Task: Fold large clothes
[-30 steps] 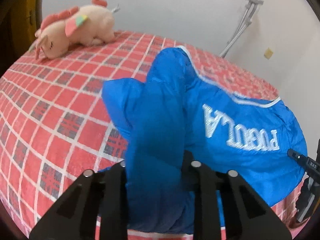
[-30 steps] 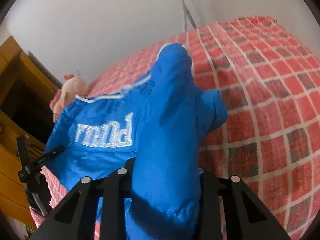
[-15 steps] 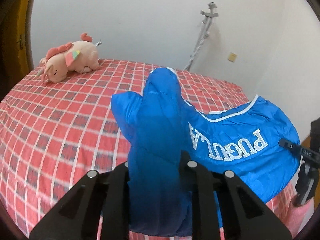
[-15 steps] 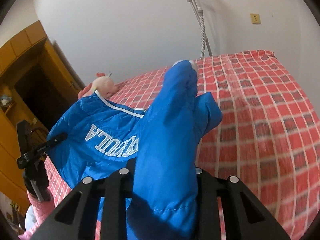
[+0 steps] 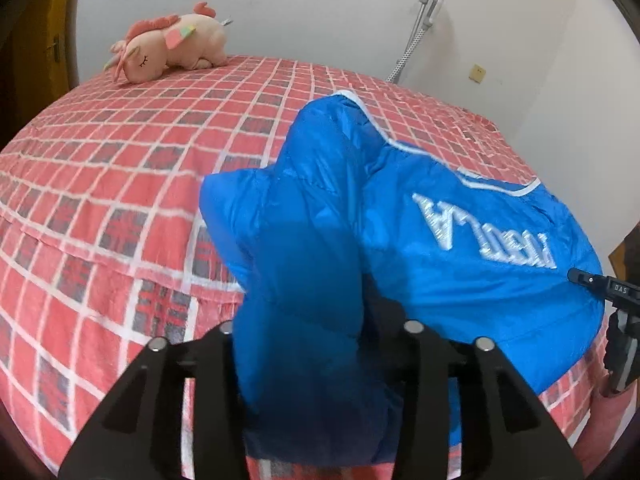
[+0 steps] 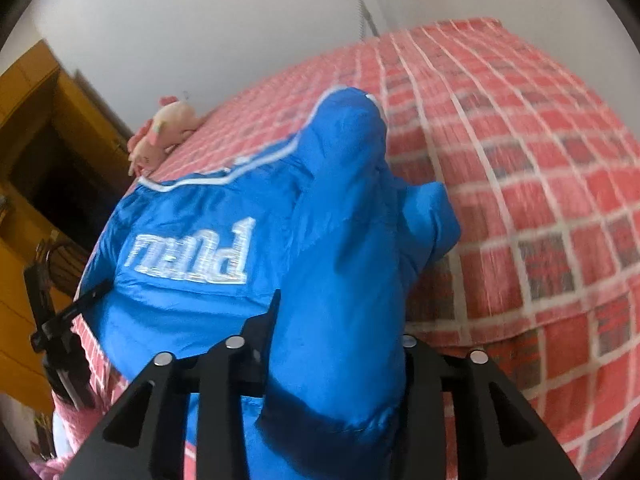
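A bright blue puffy jacket (image 5: 460,248) with white lettering and white piping hangs stretched between my two grippers over the near edge of a bed. My left gripper (image 5: 320,332) is shut on a bunched blue sleeve or corner of it. My right gripper (image 6: 320,340) is shut on the other bunched end (image 6: 344,280). The jacket's far tip rests on the red checked bedspread (image 5: 120,184). In the left wrist view the right gripper (image 5: 616,320) shows at the right edge; in the right wrist view the left gripper (image 6: 60,332) shows at the left edge.
A pink plush unicorn (image 5: 168,42) lies at the far side of the bed by the white wall. A grey crutch (image 5: 420,20) leans on the wall. A wooden wardrobe (image 6: 36,128) stands left of the bed. The bedspread (image 6: 540,200) spreads right.
Both grippers have dropped lower and closer to the bed than half a second ago, still holding the jacket. The jacket's body has come down toward the bedspread.
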Action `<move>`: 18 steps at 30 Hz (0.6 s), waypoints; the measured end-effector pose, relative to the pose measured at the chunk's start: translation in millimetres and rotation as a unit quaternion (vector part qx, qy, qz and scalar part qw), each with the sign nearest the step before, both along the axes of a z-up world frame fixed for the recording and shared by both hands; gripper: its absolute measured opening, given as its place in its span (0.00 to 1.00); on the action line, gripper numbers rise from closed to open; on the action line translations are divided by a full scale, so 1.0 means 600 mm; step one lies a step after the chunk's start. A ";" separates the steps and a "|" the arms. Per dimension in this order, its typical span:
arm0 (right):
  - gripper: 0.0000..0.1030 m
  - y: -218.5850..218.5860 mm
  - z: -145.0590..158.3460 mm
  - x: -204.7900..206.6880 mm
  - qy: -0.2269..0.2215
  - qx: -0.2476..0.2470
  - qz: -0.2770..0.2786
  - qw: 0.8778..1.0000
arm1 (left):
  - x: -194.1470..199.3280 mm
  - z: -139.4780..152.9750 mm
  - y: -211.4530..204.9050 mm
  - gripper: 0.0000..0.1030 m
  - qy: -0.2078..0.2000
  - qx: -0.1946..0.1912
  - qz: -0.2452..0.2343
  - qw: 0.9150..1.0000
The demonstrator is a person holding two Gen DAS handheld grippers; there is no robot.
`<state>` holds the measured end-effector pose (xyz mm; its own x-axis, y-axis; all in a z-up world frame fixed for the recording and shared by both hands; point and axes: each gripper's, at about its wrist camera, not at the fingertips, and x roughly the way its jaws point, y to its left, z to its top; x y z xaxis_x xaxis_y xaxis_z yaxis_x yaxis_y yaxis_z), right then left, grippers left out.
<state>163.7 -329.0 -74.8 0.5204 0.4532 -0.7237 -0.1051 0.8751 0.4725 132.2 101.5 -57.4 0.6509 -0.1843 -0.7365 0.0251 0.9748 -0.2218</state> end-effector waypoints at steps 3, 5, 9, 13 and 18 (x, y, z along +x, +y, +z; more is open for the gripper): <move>0.40 0.006 -0.012 -0.003 -0.008 -0.004 -0.005 1.000 | -0.001 -0.015 0.005 0.42 -0.008 -0.006 -0.003 1.000; 0.41 0.012 -0.022 -0.005 -0.016 -0.016 -0.012 1.000 | -0.001 -0.021 0.004 0.44 -0.011 -0.005 -0.001 1.000; 0.44 0.021 -0.027 -0.011 -0.024 -0.032 -0.021 0.999 | -0.005 -0.027 -0.006 0.46 -0.021 0.006 0.008 1.000; 0.50 0.024 -0.017 -0.018 -0.028 -0.046 -0.030 0.998 | -0.009 -0.016 -0.006 0.50 -0.013 0.002 0.014 1.000; 0.55 0.020 0.025 -0.062 -0.059 -0.093 -0.051 0.993 | -0.050 0.022 0.016 0.72 -0.027 0.020 0.032 0.999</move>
<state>126.6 -316.9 -59.8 0.6425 0.2580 -0.7215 -0.0555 0.9548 0.2920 102.3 111.0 -44.0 0.7001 -0.1122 -0.7051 -0.0274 0.9826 -0.1835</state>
